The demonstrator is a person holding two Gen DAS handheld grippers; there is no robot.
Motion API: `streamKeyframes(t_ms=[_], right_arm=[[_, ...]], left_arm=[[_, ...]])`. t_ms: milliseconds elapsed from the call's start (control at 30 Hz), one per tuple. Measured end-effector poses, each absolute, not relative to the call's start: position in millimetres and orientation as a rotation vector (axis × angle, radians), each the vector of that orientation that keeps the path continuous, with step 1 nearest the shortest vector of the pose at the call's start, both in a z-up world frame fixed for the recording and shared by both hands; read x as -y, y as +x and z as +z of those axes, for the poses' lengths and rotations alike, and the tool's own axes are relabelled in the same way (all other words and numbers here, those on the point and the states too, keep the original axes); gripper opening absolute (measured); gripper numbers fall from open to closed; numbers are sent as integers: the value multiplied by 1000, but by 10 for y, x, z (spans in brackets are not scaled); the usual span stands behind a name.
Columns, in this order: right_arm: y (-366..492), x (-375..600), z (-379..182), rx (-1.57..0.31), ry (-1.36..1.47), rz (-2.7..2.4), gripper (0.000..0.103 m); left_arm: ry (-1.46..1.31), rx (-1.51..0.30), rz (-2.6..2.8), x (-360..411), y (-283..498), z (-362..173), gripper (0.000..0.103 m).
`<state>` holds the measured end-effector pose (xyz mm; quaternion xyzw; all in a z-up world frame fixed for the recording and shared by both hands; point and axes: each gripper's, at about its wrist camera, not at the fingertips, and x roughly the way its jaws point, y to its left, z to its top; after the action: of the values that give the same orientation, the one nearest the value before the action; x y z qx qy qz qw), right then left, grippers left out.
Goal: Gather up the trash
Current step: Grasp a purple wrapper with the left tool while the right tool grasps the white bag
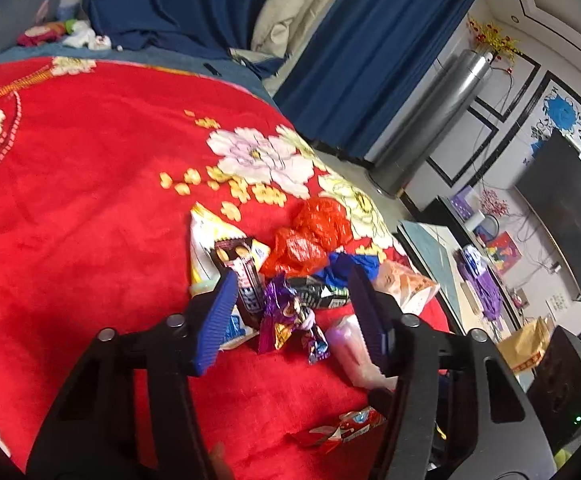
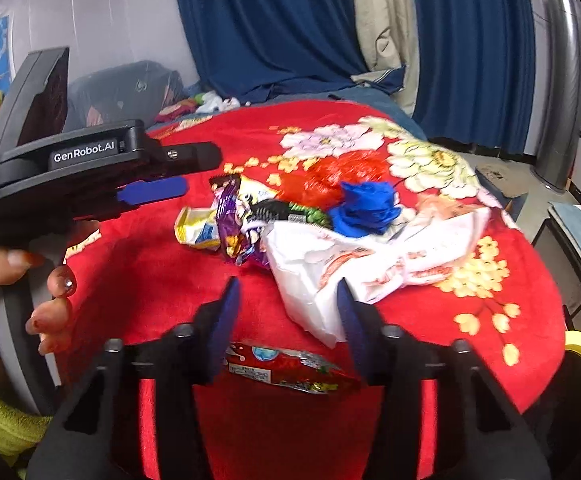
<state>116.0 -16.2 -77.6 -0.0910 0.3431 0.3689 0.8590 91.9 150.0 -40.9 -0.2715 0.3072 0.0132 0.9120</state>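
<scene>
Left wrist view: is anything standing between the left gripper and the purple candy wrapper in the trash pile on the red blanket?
Nothing visible blocks it. The purple candy wrapper lies on the red blanket in the open gap ahead of the left gripper, its jaws apart. Other wrappers crowd it, notably the biscuit packet beside the left finger.

A red floral blanket (image 1: 90, 200) below blue curtains (image 1: 370, 60), a dark television (image 1: 562, 216) on the wall

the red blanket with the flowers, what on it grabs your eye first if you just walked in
The heap of crumpled trash mid-blanket: a shiny purple wrapper between the left tongs, an orange-red plastic bag behind it, and a blue wad. The white plastic bag lies nearest the right tongs.
</scene>
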Motion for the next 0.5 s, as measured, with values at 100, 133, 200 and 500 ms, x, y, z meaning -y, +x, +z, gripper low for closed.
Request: streamKeyframes(t_ms=[100, 133, 200, 500], right_arm=[[1170, 149, -850, -736, -187, 768, 15], [1170, 174, -868, -738, -174, 768, 14], [1169, 220, -882, -733, -154, 761, 12], [1144, 319, -878, -732, -110, 765, 11]], left_arm=[[-548, -660, 0, -1435, 973, -491, 42], [-544, -666, -3, -1414, 987, -513, 39], [-540, -677, -3, -1392, 1012, -564, 35], [-527, -705, 7, -1354, 1036, -650, 16]])
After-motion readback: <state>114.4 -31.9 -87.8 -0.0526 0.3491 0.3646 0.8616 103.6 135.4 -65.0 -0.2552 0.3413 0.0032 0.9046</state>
